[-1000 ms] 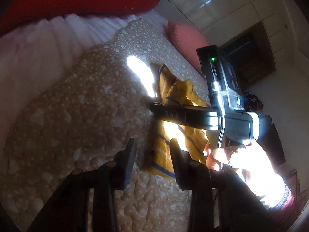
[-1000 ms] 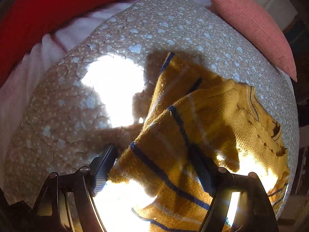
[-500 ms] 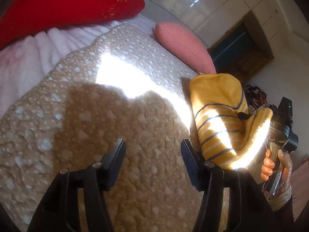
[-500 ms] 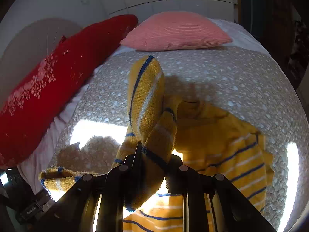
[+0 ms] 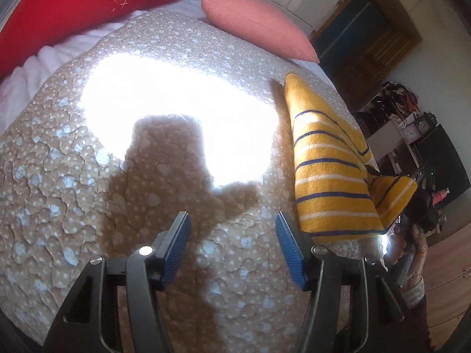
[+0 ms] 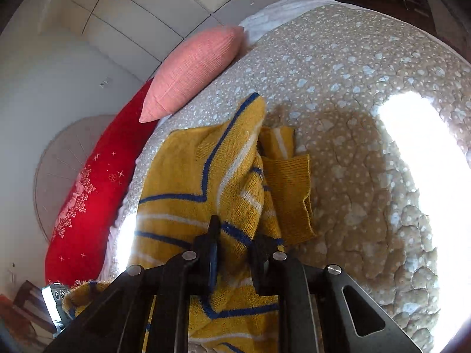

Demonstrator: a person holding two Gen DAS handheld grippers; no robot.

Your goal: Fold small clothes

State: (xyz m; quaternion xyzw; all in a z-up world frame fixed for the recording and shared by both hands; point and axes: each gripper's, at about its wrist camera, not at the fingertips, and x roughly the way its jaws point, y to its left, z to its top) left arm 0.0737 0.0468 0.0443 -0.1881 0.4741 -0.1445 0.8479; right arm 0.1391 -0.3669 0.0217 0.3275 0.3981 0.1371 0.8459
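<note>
A small yellow knit sweater (image 5: 329,173) with blue and white stripes lies at the right side of the beige quilted bed cover (image 5: 88,182). My left gripper (image 5: 232,244) is open and empty above the cover, left of the sweater. My right gripper (image 6: 234,241) is shut on a bunched part of the sweater (image 6: 206,176) and holds it raised over the cover (image 6: 368,117); a ribbed edge hangs to the right. The right gripper's body with the hand shows at the sweater's right end in the left wrist view (image 5: 421,209).
A red pillow (image 5: 73,6) and a pink cushion (image 5: 256,26) lie at the head of the bed, also in the right wrist view (image 6: 88,206) (image 6: 191,67). Bright sun patches fall on the cover. Dark furniture (image 5: 418,135) stands beyond the bed's right edge.
My right gripper closed on the sweater, lifted it and carried it to the right. My left gripper drew back from the sweater and stays open.
</note>
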